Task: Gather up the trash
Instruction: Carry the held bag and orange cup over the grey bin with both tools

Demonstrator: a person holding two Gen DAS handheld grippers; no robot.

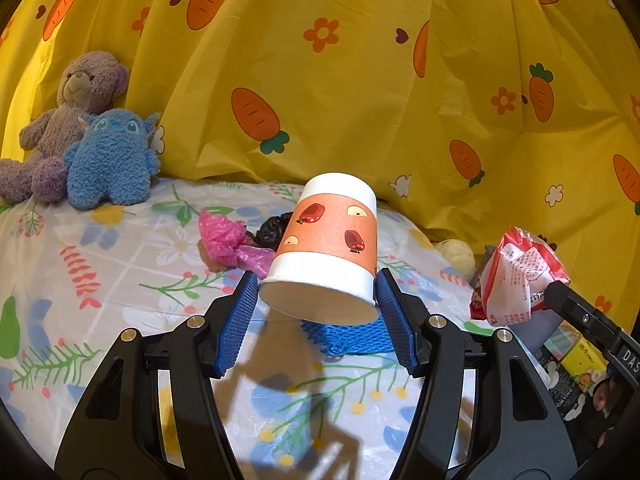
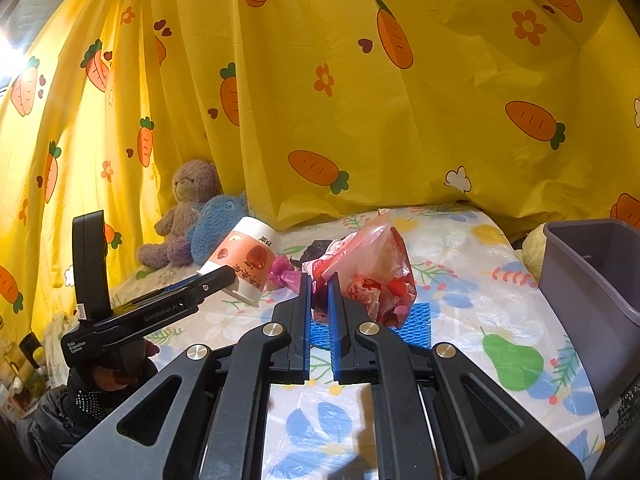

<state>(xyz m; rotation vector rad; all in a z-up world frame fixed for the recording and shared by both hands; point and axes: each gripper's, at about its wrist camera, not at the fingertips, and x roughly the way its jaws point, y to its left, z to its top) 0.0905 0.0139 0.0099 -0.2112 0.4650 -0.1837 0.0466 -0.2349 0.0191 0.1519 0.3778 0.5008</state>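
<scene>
A paper cup point(image 1: 328, 248) with an orange band hangs tilted, mouth toward the camera, above the floral tablecloth point(image 1: 120, 280). My left gripper point(image 1: 316, 300) is shut on it, blue pads point(image 1: 240, 320) pressing both sides near the rim. The right wrist view shows that cup point(image 2: 244, 264) in the left gripper point(image 2: 216, 280) at left. My right gripper point(image 2: 319, 284) is shut on a crumpled red and clear plastic bag point(image 2: 376, 276), which the left wrist view shows as a red and white bag point(image 1: 516, 276) at right. A pink plastic scrap point(image 1: 228, 240), a black crumpled scrap point(image 1: 272, 230) and a blue foam net point(image 1: 348, 338) lie on the cloth.
A grey bin point(image 2: 592, 300) stands at the table's right edge, a pale yellowish ball point(image 2: 534, 252) behind it. Two plush toys, a purple bear point(image 1: 68, 120) and a blue one point(image 1: 112, 160), sit at the back left. A yellow carrot-print curtain point(image 1: 360, 80) closes off the back.
</scene>
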